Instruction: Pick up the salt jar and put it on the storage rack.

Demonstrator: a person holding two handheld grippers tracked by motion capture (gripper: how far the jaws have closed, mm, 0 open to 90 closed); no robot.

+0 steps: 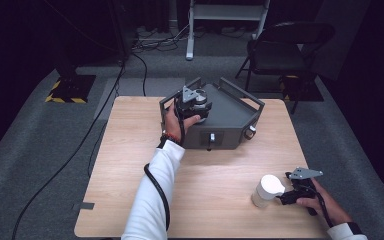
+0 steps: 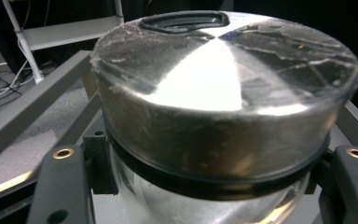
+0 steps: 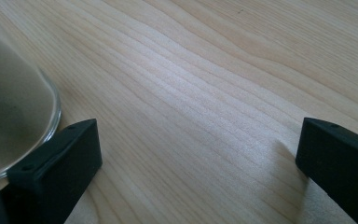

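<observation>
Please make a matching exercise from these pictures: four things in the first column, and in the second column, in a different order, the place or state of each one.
Things:
1. left gripper
2. right gripper
3. white cup
4. grey box

Place or state:
A. stands at the far side of the wooden table
B. jaws open over bare wood, nothing between them
C. shut on a jar with a metal lid
D. stands on the table near its front edge, beside a gripper

Pairs: 1-C, 2-B, 3-D, 4-A
</observation>
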